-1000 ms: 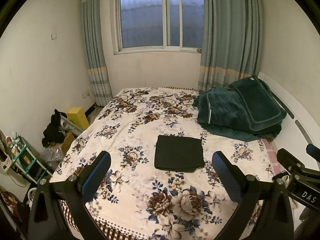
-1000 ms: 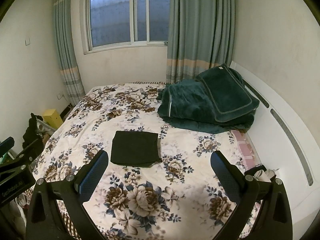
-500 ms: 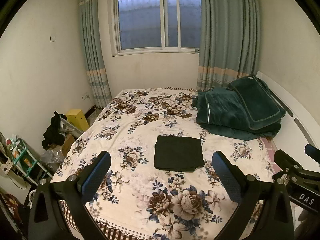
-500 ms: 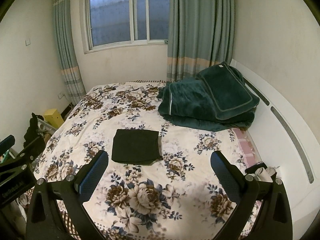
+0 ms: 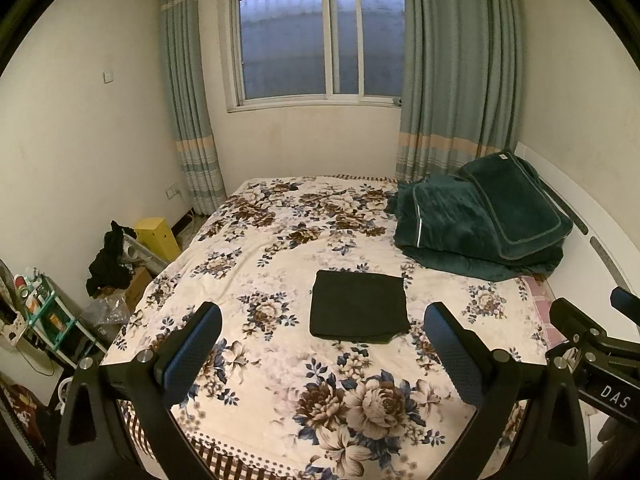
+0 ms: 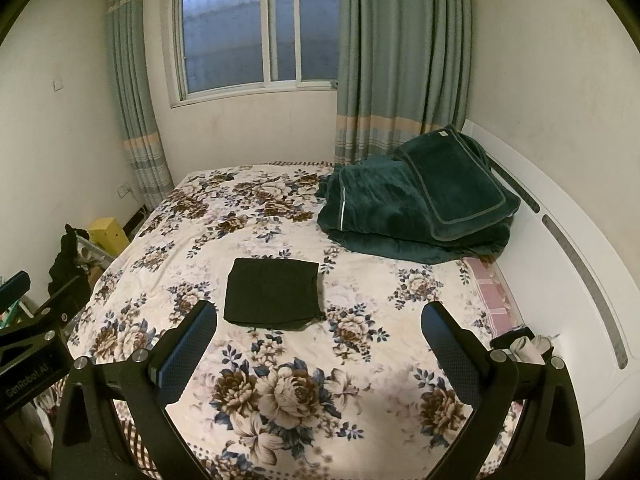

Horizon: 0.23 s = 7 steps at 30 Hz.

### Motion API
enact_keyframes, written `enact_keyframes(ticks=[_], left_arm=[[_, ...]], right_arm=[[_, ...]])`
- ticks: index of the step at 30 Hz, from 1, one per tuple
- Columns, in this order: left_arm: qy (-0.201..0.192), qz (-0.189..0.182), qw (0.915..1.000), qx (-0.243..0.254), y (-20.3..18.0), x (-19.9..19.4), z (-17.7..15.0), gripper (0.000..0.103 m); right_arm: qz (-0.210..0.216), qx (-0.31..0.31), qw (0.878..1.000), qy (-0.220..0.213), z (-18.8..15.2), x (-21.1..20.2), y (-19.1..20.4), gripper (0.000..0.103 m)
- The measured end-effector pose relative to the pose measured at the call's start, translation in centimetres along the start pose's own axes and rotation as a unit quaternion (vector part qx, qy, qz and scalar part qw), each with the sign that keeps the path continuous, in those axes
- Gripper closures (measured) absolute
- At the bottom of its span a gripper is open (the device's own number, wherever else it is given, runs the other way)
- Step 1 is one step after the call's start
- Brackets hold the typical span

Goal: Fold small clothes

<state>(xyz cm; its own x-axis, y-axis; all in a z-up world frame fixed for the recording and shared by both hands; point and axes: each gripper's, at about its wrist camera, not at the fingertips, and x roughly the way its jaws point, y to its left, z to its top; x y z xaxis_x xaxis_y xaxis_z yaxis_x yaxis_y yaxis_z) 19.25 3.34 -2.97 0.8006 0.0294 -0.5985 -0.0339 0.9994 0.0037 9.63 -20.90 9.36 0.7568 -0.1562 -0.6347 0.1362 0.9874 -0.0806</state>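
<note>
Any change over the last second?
Both cameras tilted slightly: the scene sits a bit lower in frame. Nothing gripped or released. Folded cloth lies unmoved on the bed; left gripper and right gripper open and empty.

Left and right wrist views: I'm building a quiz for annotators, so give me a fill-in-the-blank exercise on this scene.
1. The dark garment on the floral bedspread lies already ____.
2. Both the left gripper and the right gripper are ____.
3. The blanket pile near the headboard is dark ____.
4. The window is flanked by ____.

Missing words: folded; open; green; curtains
</note>
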Motion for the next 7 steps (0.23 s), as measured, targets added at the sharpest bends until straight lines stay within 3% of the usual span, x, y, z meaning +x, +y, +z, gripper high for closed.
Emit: enact_keyframes(ticks=[7], left_arm=[[-0.005, 0.007, 1.0, 0.004, 0.24, -0.49, 0.29, 0.0]], right_arm=[[-0.002, 0.002, 1.0, 0.0, -0.3, -0.2, 0.07, 0.0]])
